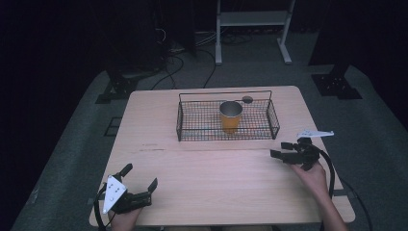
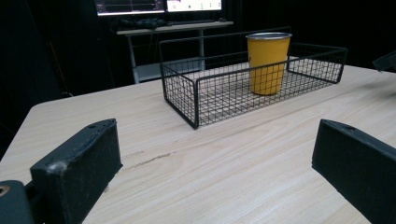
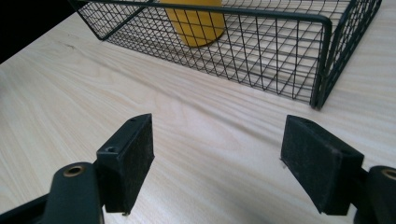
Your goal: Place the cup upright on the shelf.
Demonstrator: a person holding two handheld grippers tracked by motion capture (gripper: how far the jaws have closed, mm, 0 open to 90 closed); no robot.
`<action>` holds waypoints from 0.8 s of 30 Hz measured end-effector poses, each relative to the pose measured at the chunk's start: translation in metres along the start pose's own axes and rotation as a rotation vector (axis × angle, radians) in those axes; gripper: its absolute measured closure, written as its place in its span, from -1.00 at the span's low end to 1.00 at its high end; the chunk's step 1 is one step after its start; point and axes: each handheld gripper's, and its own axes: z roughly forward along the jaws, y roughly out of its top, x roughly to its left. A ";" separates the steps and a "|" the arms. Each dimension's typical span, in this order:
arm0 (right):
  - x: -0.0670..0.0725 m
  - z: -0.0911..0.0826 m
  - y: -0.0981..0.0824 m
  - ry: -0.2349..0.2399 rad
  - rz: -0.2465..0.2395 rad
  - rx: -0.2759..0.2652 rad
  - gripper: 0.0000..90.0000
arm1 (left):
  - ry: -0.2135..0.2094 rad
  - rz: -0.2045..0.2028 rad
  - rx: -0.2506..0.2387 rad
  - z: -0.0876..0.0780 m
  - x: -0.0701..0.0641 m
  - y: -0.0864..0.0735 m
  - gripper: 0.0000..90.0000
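A yellow metal cup (image 1: 231,116) stands upright inside a black wire basket (image 1: 192,130) at the middle back of the light wooden table (image 1: 216,173). My left gripper (image 1: 140,176) rests near the front left corner, open, with nothing between its jaws. My right gripper (image 1: 283,149) hovers at the right side, just in front of the basket's right corner, open and empty. In the left gripper view the cup (image 2: 267,63) and basket (image 2: 187,95) lie well ahead. In the right gripper view the basket (image 3: 322,60) is close, the cup (image 3: 198,23) behind its mesh.
A dark round hole (image 1: 247,99) shows in the tabletop behind the basket. A white frame stand (image 1: 252,29) and cables (image 1: 183,57) sit on the grey floor beyond the table. Bare wood stretches between the two grippers.
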 end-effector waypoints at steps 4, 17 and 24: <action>-0.001 -0.003 -0.006 -0.001 0.002 0.001 -0.46 | 0.001 0.000 -0.001 0.000 0.000 0.000 -1.00; -0.002 -0.016 -0.021 -0.014 0.012 -0.018 -0.47 | 0.000 0.006 0.006 0.000 0.000 0.000 -1.00; -0.002 -0.022 -0.028 -0.016 0.014 -0.022 -0.48 | 0.002 0.003 0.007 0.001 0.000 0.000 -1.00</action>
